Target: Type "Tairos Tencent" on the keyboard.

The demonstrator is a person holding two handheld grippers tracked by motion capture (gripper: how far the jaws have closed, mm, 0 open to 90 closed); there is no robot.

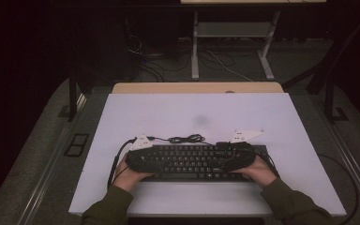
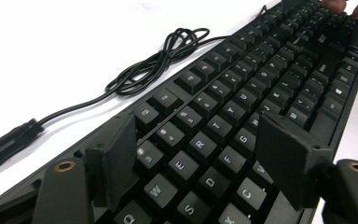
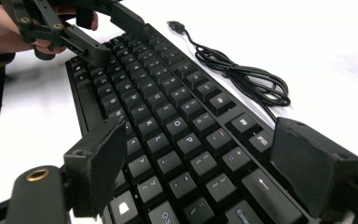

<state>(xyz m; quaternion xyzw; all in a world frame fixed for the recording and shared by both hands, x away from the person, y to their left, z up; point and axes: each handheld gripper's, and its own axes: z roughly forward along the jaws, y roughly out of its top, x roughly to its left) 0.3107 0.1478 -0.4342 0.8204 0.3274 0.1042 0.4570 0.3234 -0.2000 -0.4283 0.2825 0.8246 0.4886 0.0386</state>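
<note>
Left gripper (image 1: 143, 158) sits over the left end of the black keyboard (image 1: 194, 161), held in the person's left hand (image 1: 129, 177); in the left gripper view its jaws stand apart, one pad at the keyboard's rear edge beside the number row, the other over the near rows by the G and V keys, the key block lying between them. Whether the pads actually touch the keyboard cannot be told. Right gripper (image 1: 238, 157) sits over the right end, held in the right hand (image 1: 260, 172); in the right gripper view its jaws are likewise apart, straddling the keyboard (image 3: 168, 121) across its depth, one pad at each long edge. Each gripper carries a pale three-cornered plate on top, seen in the high view. The left gripper (image 3: 100, 35) also appears far off in the right gripper view, at the keyboard's other end, fingers of the hand wrapped around it. The keyboard (image 2: 242, 116) lies flat, long side parallel to the near table edge, in the near-centre part of the white table top (image 1: 183, 112). Its black cable (image 1: 186, 138) lies loosely coiled on the table just behind the rear edge; in the right gripper view the cable (image 3: 242, 74) ends in a free USB plug (image 3: 176, 26) resting on the white surface. Beyond the table, a dark floor with loose wires and the legs of another desk (image 1: 232, 44). Green sleeves (image 1: 108, 208) enter from the bottom of the high view.
</note>
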